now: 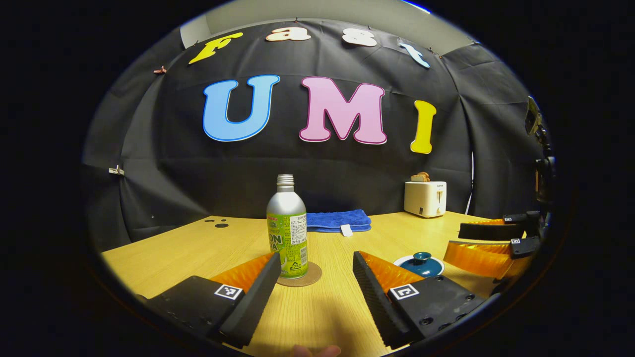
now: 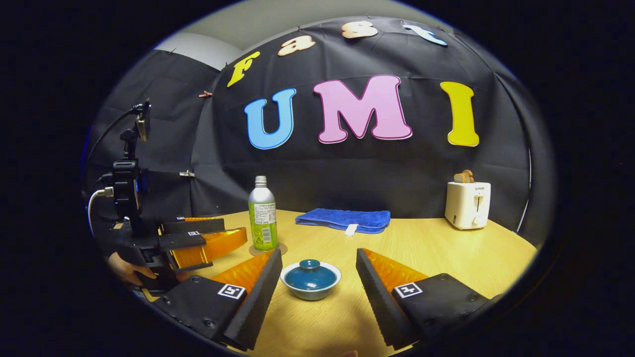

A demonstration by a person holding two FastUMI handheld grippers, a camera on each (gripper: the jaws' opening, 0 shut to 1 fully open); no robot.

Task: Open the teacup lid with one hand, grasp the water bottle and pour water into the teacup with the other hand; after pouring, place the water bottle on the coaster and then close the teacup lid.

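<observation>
Nearest in the right gripper view, the right gripper (image 2: 315,292) is hanging with its ribbed fingers spread wide and holding nothing, the teacup (image 2: 311,287) sitting on the worktop (image 2: 446,253) between them. Its lid (image 2: 310,276) is resting in place, a smooth glazed dome with a small round knob. That knob is slick and small, so a pinch landing off-centre risks letting the lid slip out or dragging the light cup sideways.

In the left gripper view, the left gripper (image 1: 317,292) is likewise parted and empty, pointing at the water bottle (image 1: 287,233), which is standing upright on the round coaster (image 1: 302,277) just beyond the fingertips. The bottle is tall, narrow, smooth metal with a glossy label and an open threaded neck; a push from one finger before the other arrives could tip it and spill water.

Farther back, a folded blue towel (image 2: 343,219), soft and napped, is lying flat. At the far edge a boxy white toaster (image 2: 467,204) is holding bread.
</observation>
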